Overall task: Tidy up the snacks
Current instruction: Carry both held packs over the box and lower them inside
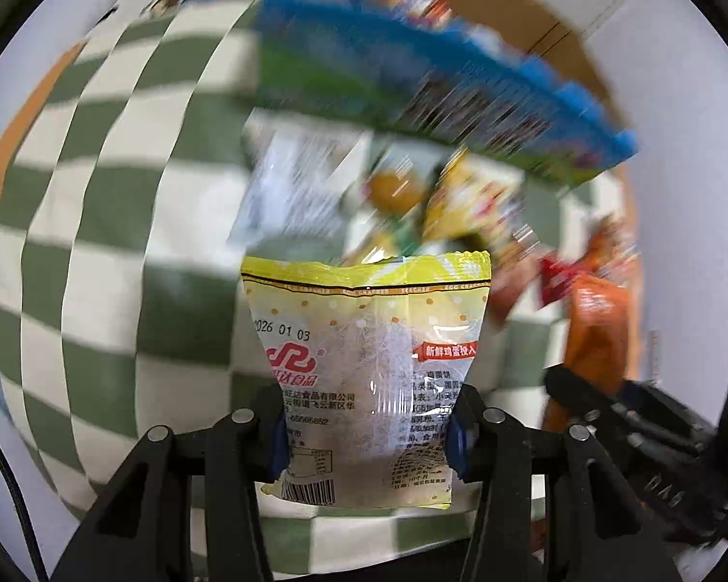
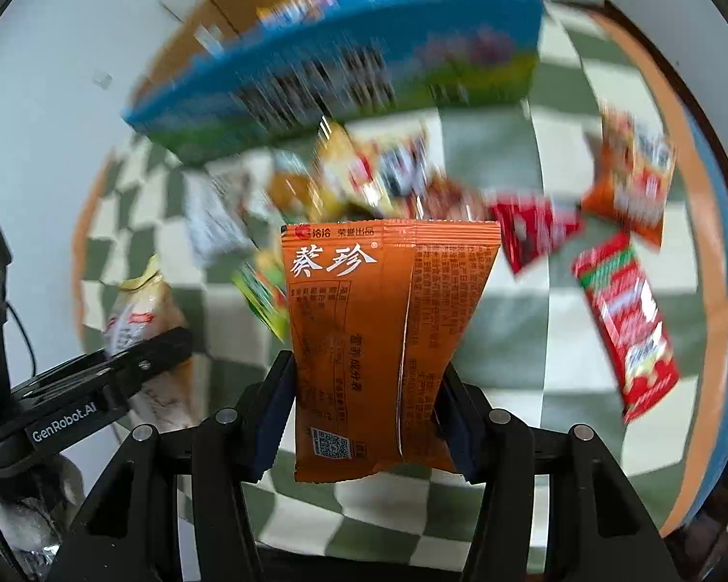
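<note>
Yellow cracker packet [image 1: 364,378] pinched between left gripper [image 1: 366,441] pads, orange seed packet [image 2: 388,339] between right gripper [image 2: 364,417] pads.

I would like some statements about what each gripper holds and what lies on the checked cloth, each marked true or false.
1. The left gripper holds a yellow cracker packet. True.
2. The right gripper has empty jaws. False: it grips an orange packet.
3. The blue box stands on a green and white checked cloth. True.
4. No snacks remain on the cloth. False: several packets lie there, among them a red packet.
</note>
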Demonstrator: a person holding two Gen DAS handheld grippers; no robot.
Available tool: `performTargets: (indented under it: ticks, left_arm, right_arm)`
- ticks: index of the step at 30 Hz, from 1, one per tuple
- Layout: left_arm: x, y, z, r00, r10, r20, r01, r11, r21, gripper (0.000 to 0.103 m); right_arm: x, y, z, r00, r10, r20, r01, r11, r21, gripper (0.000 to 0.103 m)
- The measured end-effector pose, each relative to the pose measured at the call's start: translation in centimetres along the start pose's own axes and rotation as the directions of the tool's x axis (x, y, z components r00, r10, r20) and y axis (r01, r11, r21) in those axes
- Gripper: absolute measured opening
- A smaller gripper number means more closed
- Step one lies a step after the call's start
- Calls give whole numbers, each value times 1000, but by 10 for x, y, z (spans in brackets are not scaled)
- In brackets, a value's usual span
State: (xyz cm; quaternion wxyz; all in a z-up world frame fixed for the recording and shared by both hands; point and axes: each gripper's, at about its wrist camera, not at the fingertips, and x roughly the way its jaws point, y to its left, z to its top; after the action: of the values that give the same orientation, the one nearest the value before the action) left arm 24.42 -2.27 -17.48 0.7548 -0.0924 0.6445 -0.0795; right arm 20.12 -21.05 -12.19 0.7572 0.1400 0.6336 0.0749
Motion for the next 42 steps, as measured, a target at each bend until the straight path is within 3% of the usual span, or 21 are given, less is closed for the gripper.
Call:
performTargets:
  ticks: [6,10,17,25,34,40,42]
  left_arm:
    - [-42,-26,74,995,-48,89,44,998,52,45]
    - [-56,-37,127,992,-36,121,27,997,73,45]
    - [-37,-39,215,989,72,129,-79,996,51,45]
    - [22,-22,295,979,191,67,-193,981,29,46]
    - [73,-7,334,964,266,4,-266,964,32,46]
    - [89,-3,343,964,265,-22,-264,964,35,46]
    - [92,-4,344,965,260,-41,-258,965,40,47]
  right_arm:
    - [-52,16,65,991,42,128,-39,999,-29,58]
    - [-65,25,119,980,26,196,-16,998,-54,58]
    - [-46,15,211,972,-67,226,84,994,-68,58]
    - [10,-19,306,975,-170,146,181,981,-68,58]
    - [64,-45,348,971,-225,79,230,971,-61,58]
    - [83,-51,362,970,-241,44,243,968,-64,59]
    - [90,-53,366,969,-245,31,247,966,-71,73]
